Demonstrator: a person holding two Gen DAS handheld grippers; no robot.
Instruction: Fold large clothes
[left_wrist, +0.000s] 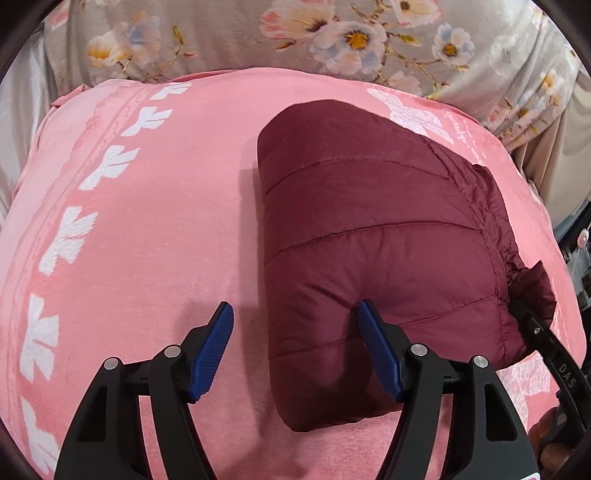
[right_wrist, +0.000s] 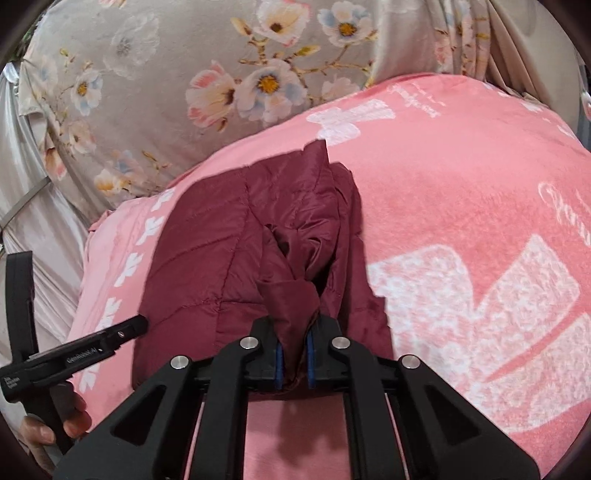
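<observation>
Jacket (left_wrist: 384, 236), maroon and puffy, lies folded into a bundle on the pink blanket (left_wrist: 155, 206), right gripper (right_wrist: 294, 363) clenched on a bunched edge to tuck it, left gripper (left_wrist: 295, 347) spread wide at its near corner, gripping nothing.

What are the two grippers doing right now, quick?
Left gripper: open, holding nothing, at the jacket's near edge.
Right gripper: shut on a fold of the jacket.
</observation>
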